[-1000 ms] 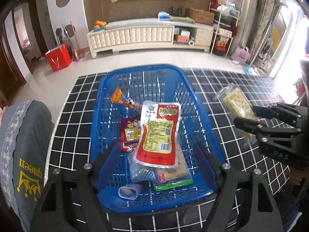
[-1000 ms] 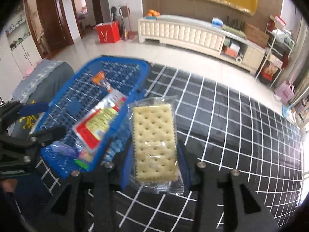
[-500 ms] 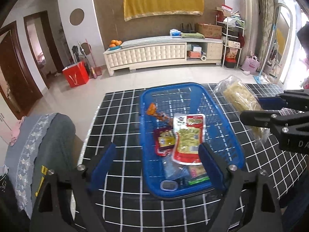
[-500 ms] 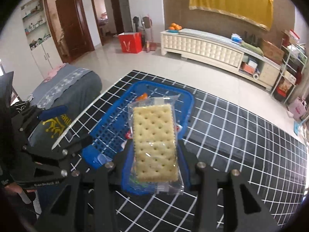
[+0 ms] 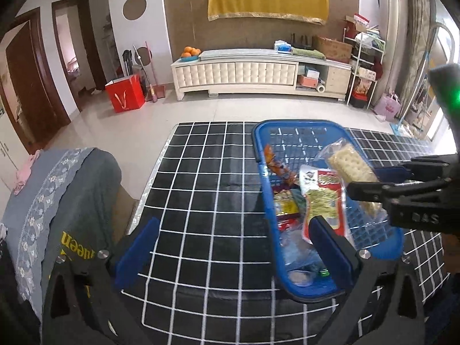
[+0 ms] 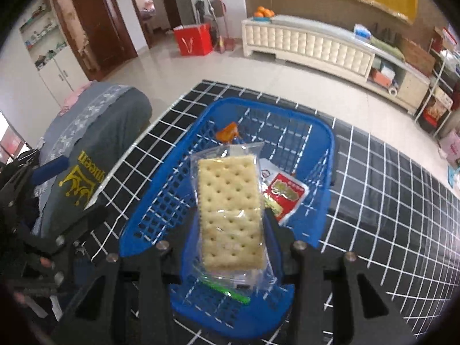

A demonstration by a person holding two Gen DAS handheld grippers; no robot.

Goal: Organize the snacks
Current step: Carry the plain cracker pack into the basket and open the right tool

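My right gripper (image 6: pixel 230 230) is shut on a clear pack of square crackers (image 6: pixel 230 210) and holds it over the blue plastic basket (image 6: pixel 287 115). The same pack (image 5: pixel 352 169) and right gripper (image 5: pixel 362 185) show in the left wrist view above the basket (image 5: pixel 299 123). The basket holds a red snack pouch (image 5: pixel 325 201), an orange packet (image 5: pixel 276 164) and other small packets. My left gripper (image 5: pixel 238 241) is open and empty, over the table to the left of the basket.
The table (image 5: pixel 207 178) wears a black cloth with a white grid. A grey covered chair (image 5: pixel 66 201) stands at its left edge. A white TV cabinet (image 5: pixel 258 74) and a red bag (image 5: pixel 125 95) stand on the floor beyond.
My right gripper has carried the cracker pack left, from beside the basket to over it. My left gripper has pulled back and shifted left, away from the basket.
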